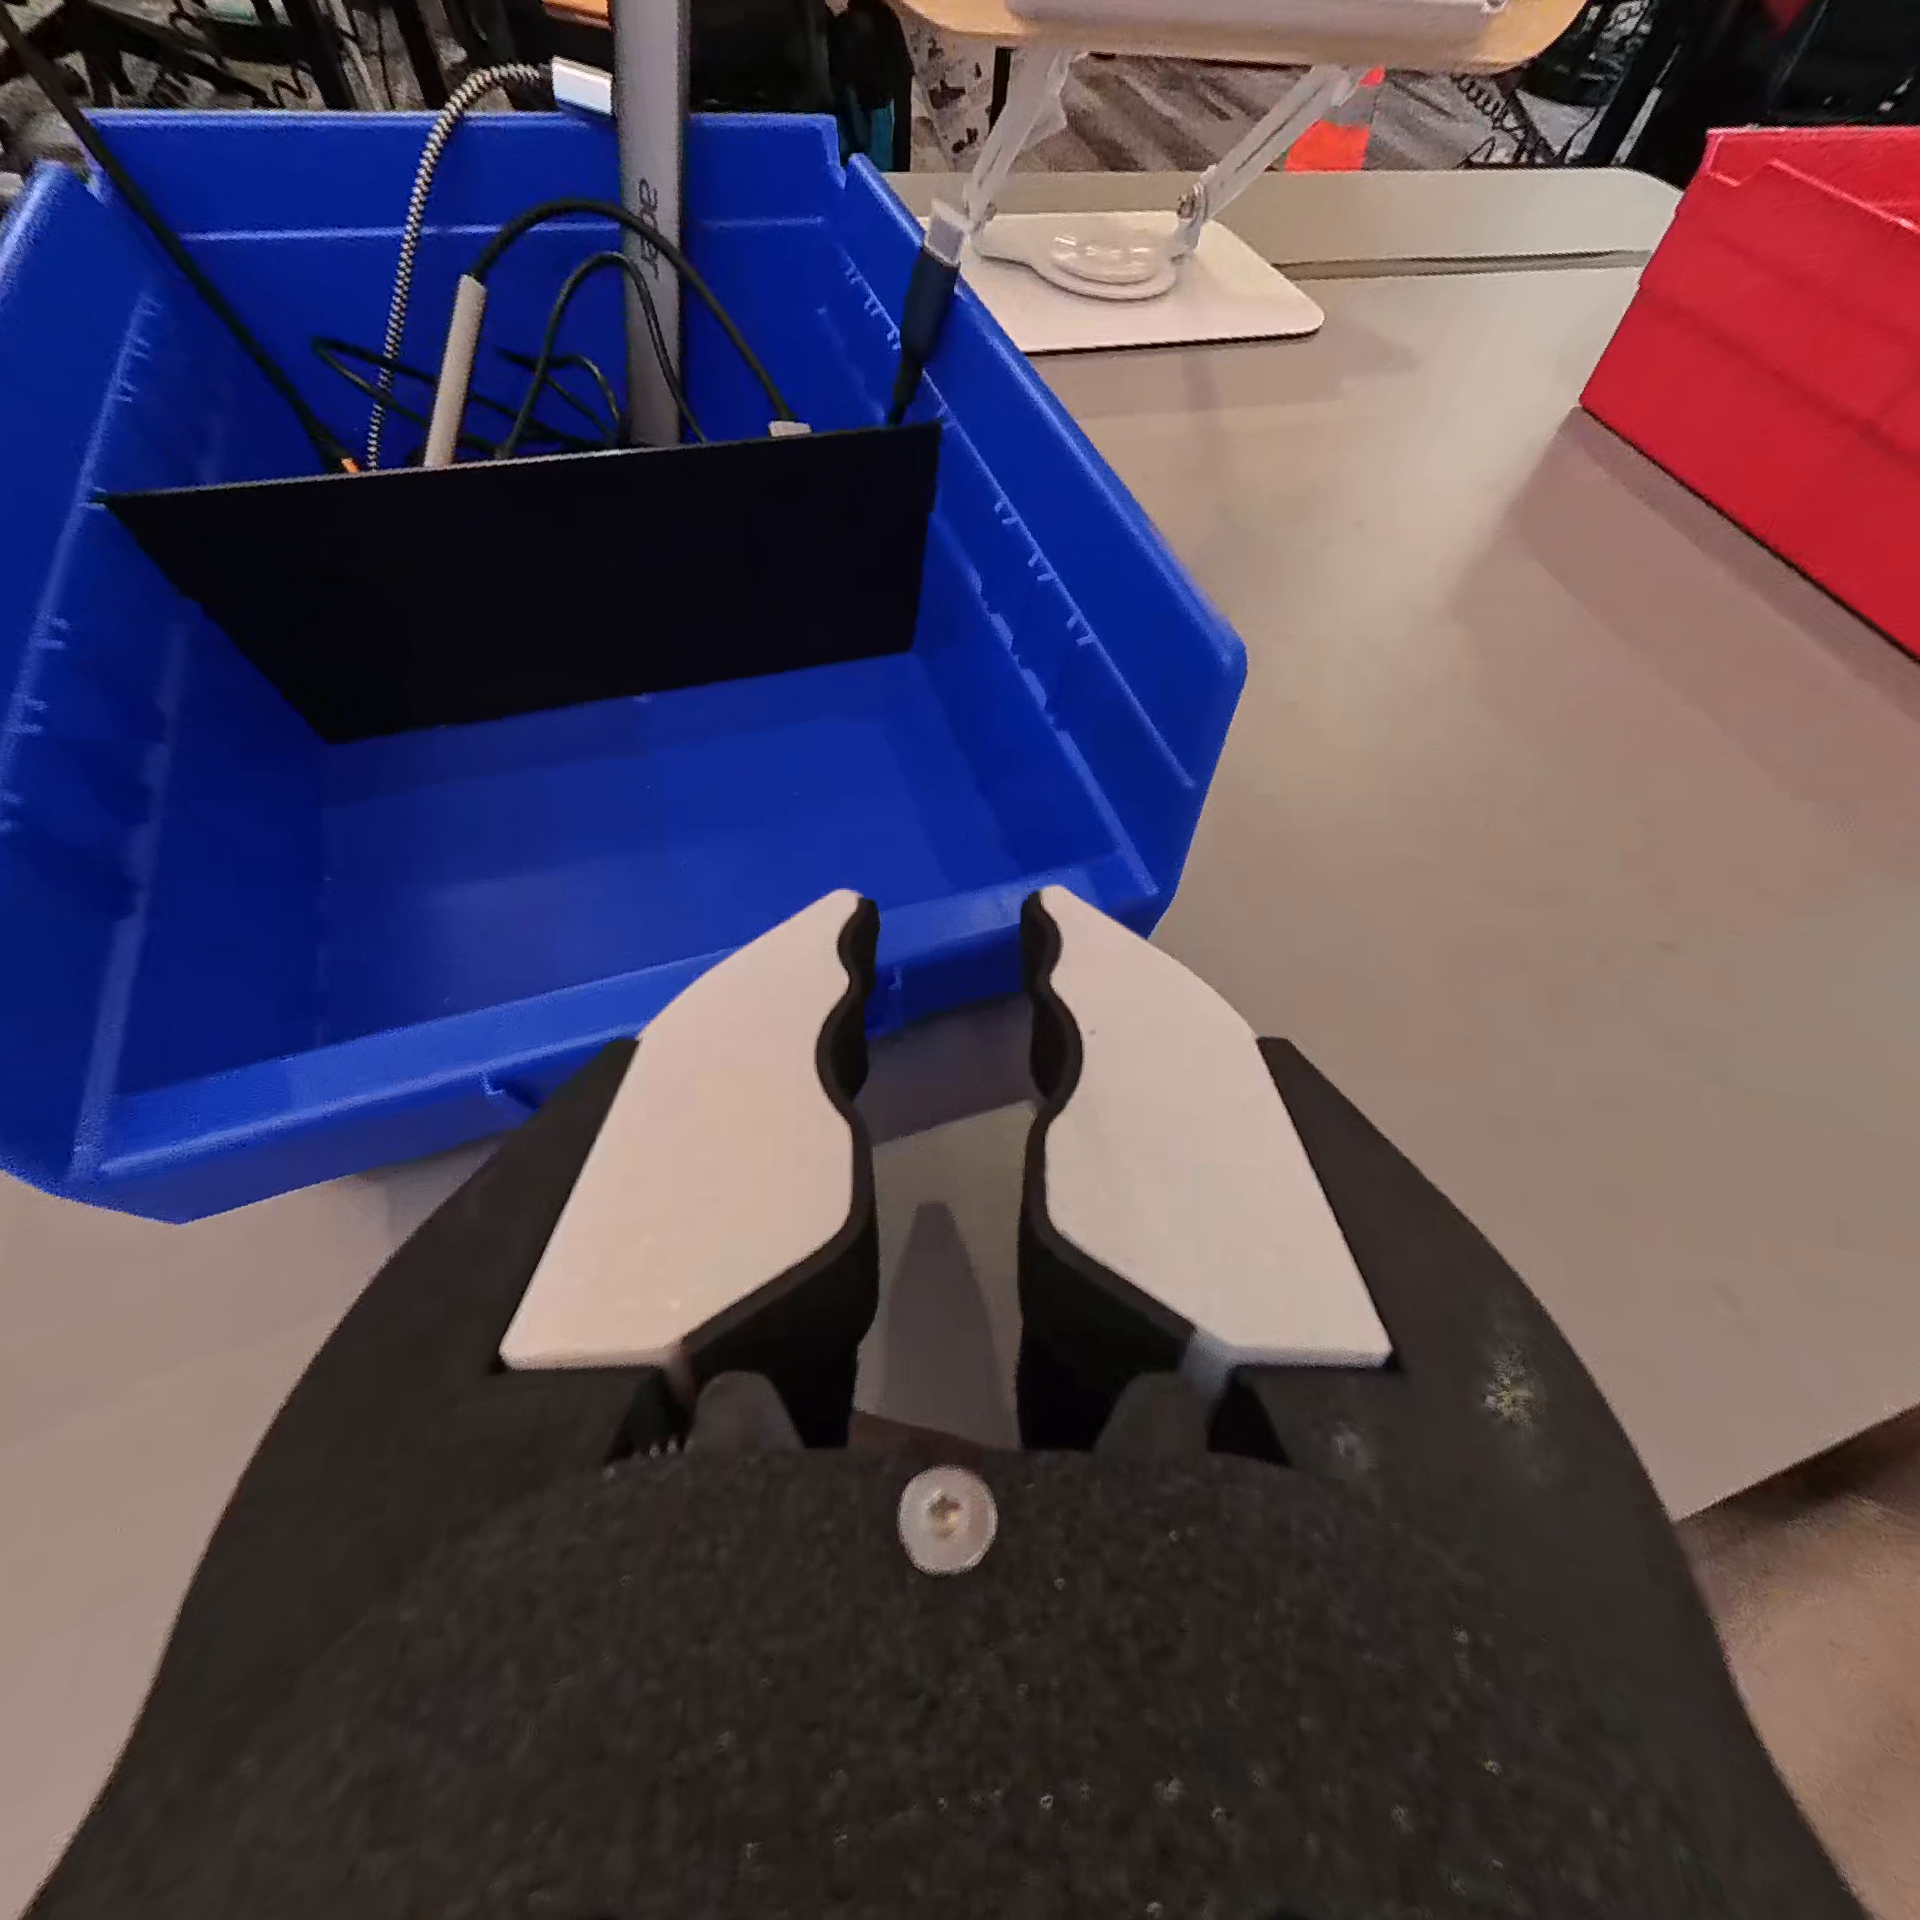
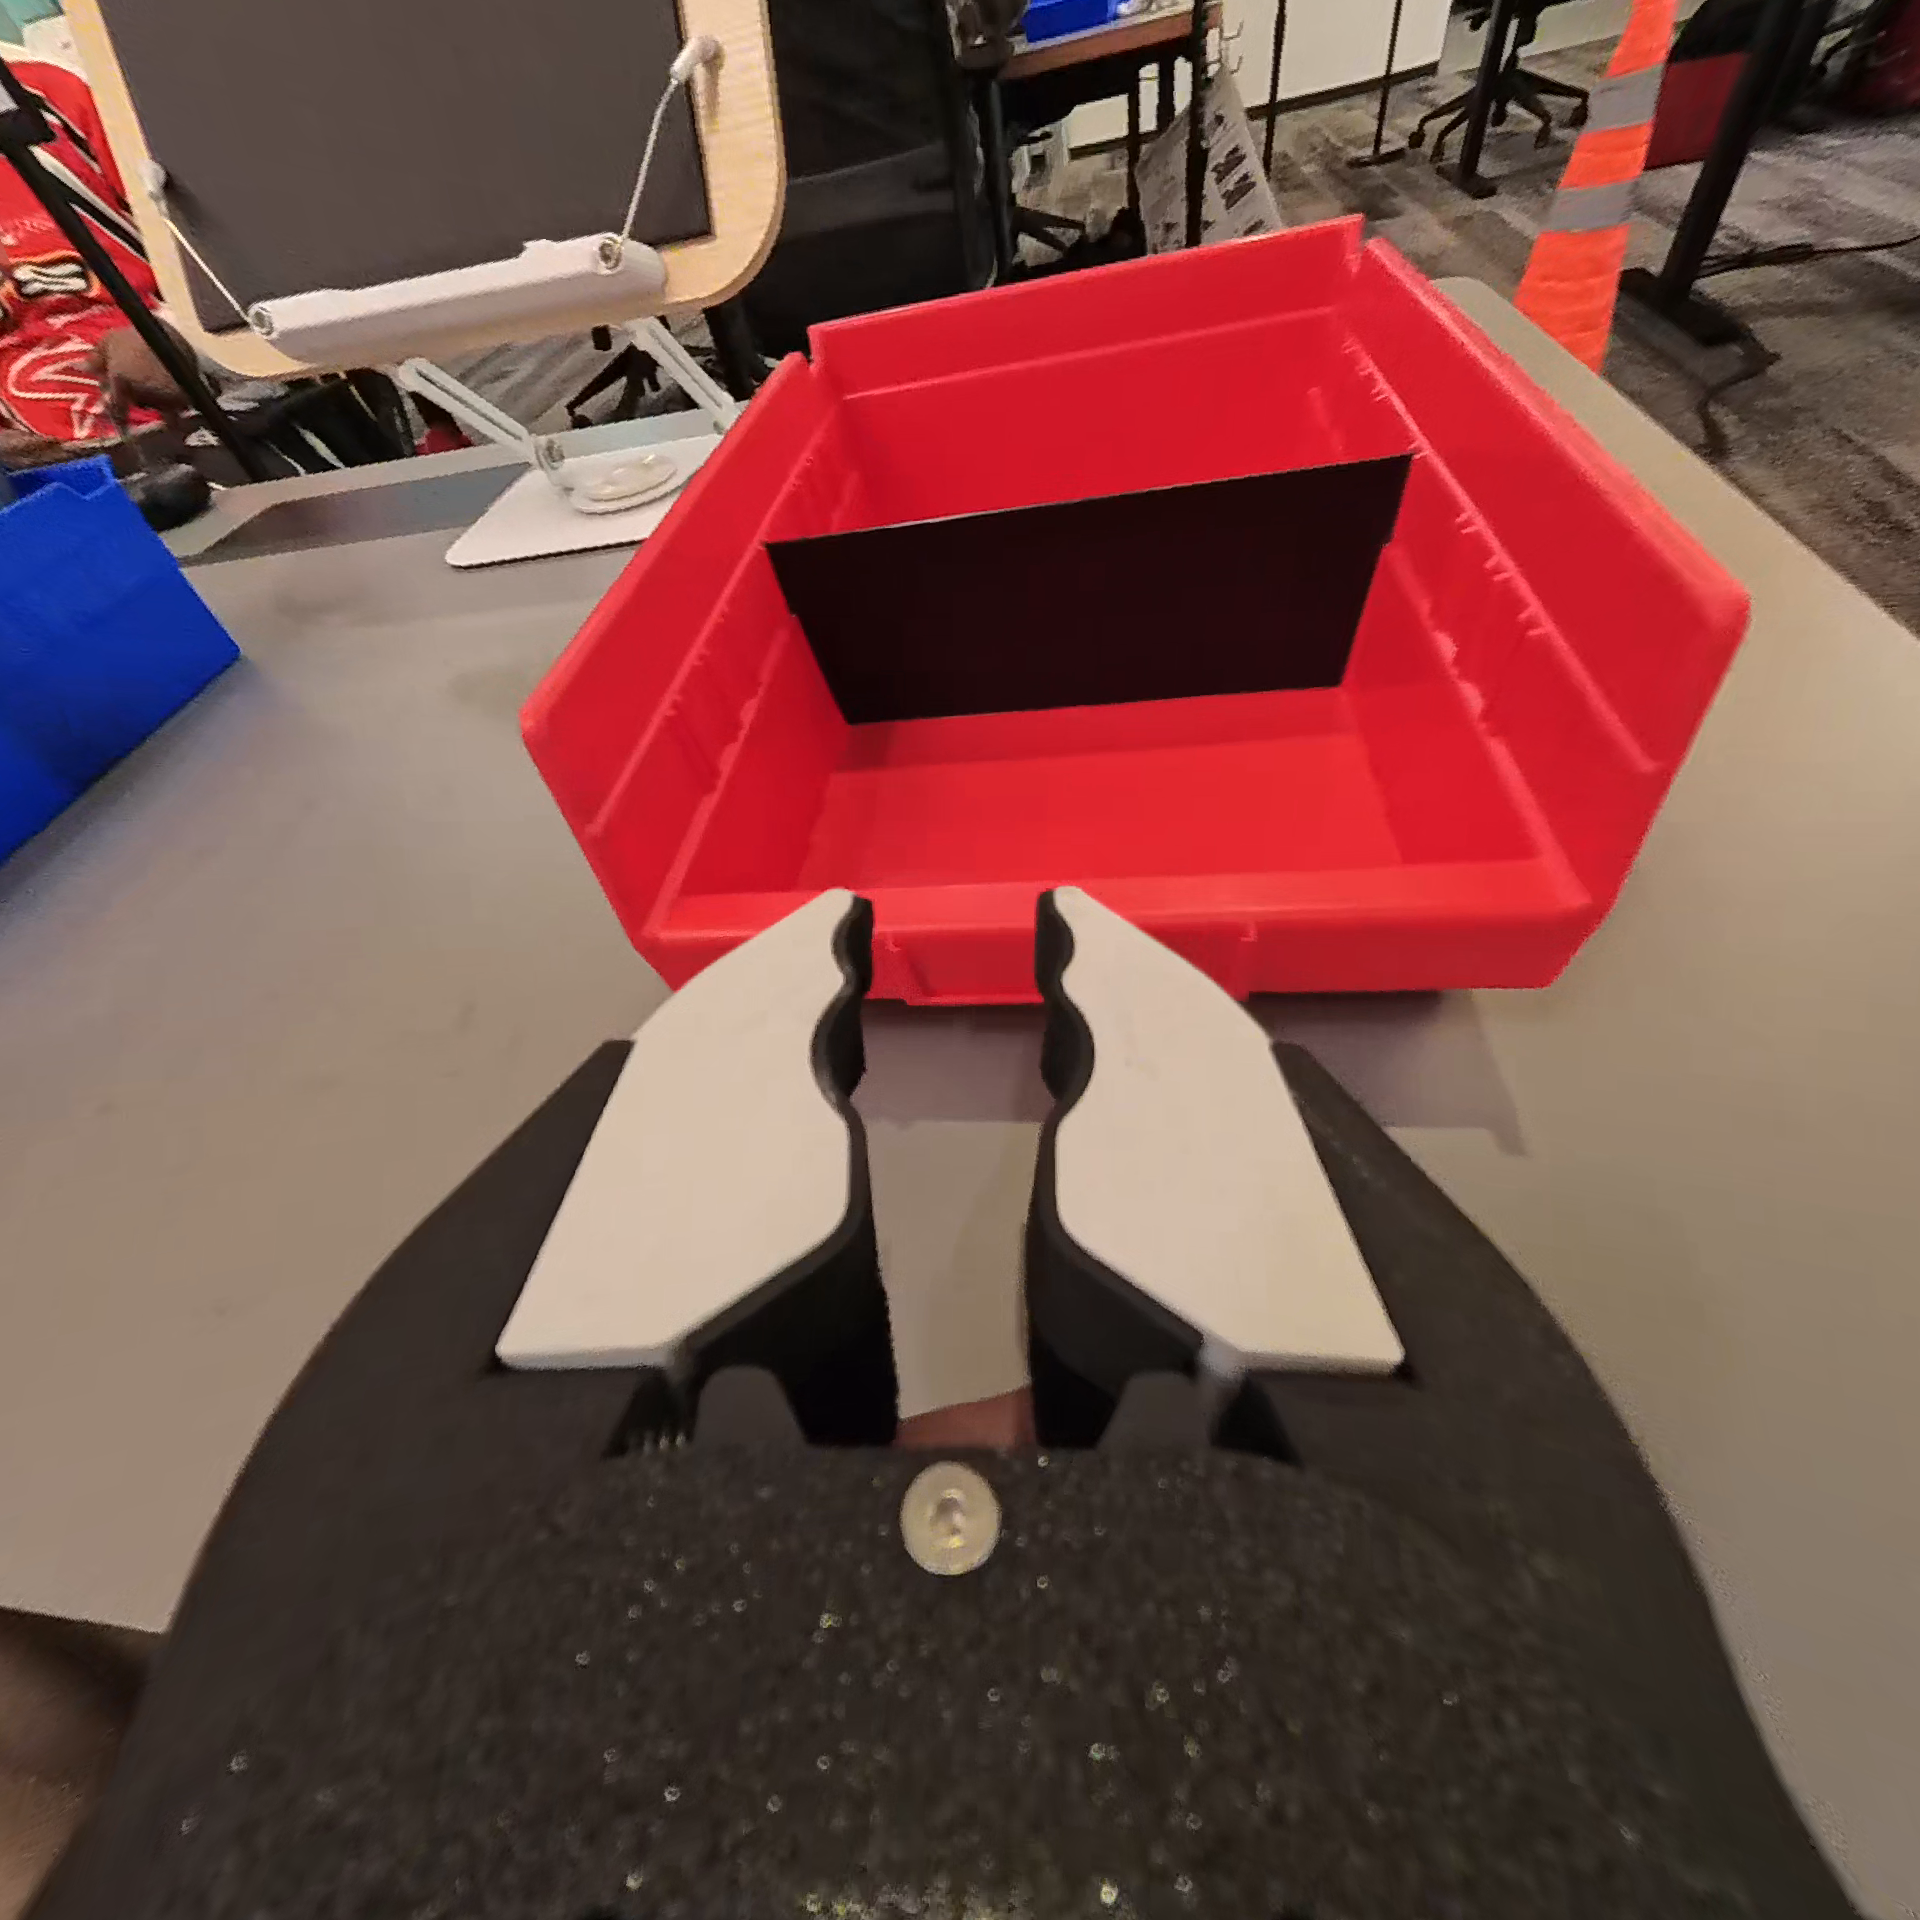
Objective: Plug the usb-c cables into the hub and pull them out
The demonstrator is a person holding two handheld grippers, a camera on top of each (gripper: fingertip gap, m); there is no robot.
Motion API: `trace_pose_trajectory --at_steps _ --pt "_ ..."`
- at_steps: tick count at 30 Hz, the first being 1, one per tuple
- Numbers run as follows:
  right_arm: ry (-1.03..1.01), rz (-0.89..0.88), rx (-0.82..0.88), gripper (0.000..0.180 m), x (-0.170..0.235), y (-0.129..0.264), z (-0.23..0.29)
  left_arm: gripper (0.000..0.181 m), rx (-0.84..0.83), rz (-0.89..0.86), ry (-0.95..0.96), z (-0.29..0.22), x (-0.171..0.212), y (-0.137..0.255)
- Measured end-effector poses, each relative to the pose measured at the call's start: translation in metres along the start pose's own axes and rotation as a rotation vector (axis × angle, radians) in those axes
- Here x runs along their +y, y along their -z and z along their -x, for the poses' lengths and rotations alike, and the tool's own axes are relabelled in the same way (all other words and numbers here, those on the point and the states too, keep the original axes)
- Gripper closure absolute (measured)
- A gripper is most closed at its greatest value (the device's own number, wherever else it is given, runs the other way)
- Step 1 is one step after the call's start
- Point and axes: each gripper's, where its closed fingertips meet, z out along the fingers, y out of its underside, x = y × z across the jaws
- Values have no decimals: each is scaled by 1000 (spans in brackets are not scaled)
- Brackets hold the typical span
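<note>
Left wrist view shows the empty, parted left hand-held gripper point(image 1: 948, 914) facing the blue bin point(image 1: 1091, 582), where limp, light usb-c cables point(image 1: 582, 343) lie behind the divider point(image 1: 540, 571), likely best gripped at their stiff plug ends.

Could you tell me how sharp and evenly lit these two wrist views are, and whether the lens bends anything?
Left wrist view: blue bin and the cables behind its divider are sharp; straight bin edges bow from the wide lens. Right wrist view: red bin is sharp, casting a soft shadow on the grey table; background stretched at the edges. Both views: even, glare-free light.
</note>
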Motion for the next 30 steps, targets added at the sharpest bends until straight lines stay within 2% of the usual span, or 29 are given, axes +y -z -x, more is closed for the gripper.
trace_pose_trajectory --at_steps 13,30 --pt "38 42 -7 155 8 -3 7 148 69 1 -69 -21 1 -5" --pt "72 65 -35 156 14 -5 18 144 104 -8 -38 -27 -2 -11"
